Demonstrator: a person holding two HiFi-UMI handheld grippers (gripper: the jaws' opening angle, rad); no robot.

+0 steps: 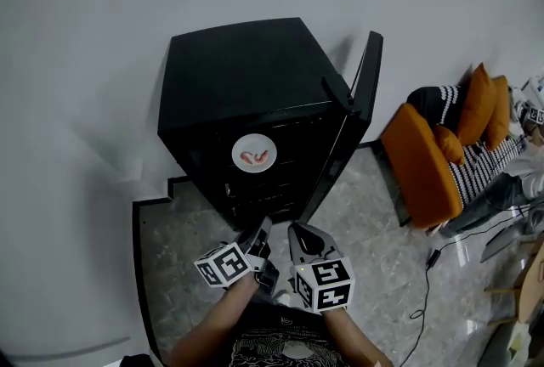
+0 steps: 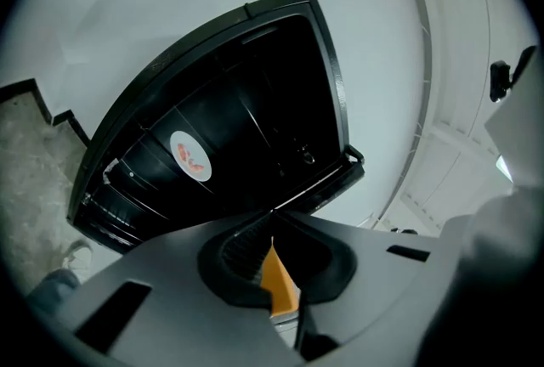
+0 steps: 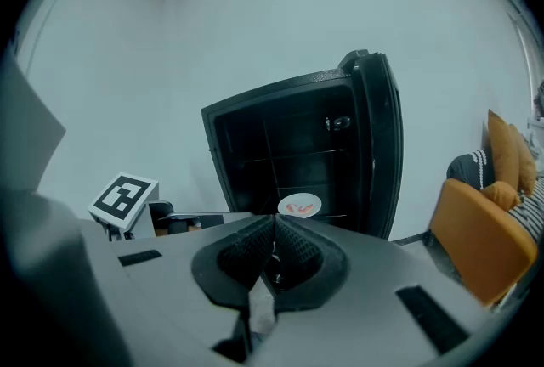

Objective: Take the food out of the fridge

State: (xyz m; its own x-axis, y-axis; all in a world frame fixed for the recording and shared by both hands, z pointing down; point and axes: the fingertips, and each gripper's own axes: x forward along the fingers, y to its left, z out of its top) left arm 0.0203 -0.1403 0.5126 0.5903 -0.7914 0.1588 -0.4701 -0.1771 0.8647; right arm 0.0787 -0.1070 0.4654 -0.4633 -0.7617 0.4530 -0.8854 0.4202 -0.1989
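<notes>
White wall [image 1: 85, 59] backs a black fridge [image 1: 238, 76] that stands on a speckled stone floor [image 1: 374, 229]. Its door [image 1: 365, 76] is swung wide to the right in the head view and seen edge-on, so the whole front of the cabinet is open to reach. A white plate [image 1: 253, 155] sits on a middle shelf near the front edge, with reddish food [image 1: 254, 157] on it (what kind I cannot tell).

Both tools are low in the head view, side by side and near each other, pointing at the fridge's lower front with a short strip of floor between. The left gripper [image 1: 262, 229] has its fingers [image 2: 246, 242] pressed together with nothing between them. It is rolled to one side, so the fridge leans in the left gripper view. The right gripper [image 1: 297, 231] also has its fingers together and empty. In the right gripper view the plate shows just above the fingertips, well apart from them.

Right of the door lies a band of floor, then an orange sofa [image 1: 421, 166] with striped cushions, well apart from the door's edge. A dark cable [image 1: 422, 289] trails over the floor to the right of the right gripper.
</notes>
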